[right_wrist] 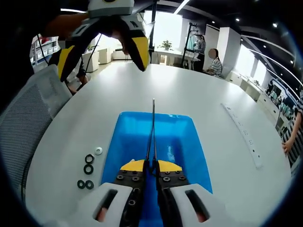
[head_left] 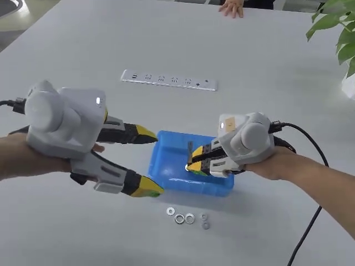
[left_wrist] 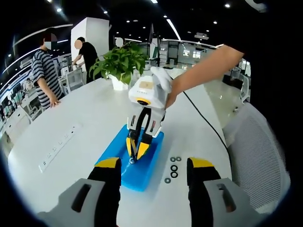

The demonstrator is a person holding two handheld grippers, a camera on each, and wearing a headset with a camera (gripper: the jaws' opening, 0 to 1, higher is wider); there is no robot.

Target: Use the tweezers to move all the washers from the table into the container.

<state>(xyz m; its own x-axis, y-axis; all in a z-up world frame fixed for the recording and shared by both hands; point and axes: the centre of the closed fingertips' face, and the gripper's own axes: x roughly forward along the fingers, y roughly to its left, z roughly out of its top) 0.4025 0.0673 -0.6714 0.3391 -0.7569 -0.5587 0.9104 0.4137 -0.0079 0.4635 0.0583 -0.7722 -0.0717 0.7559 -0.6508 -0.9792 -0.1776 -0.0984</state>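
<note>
My right gripper is shut on a pair of thin metal tweezers and hovers over the blue container. In the right gripper view the tweezers run from the jaws out across the container, tips closed; whether they hold a washer cannot be told. Several washers lie on the table just in front of the container, also seen as washers and washers. My left gripper stands open at the container's left end, its jaws clear of it. The left gripper's own yellow tips frame the container and the right gripper.
A white power strip lies on the grey table beyond the container. A plant stands at the far right edge, and a person's hand rests at the far side. The right gripper's black cable trails toward me.
</note>
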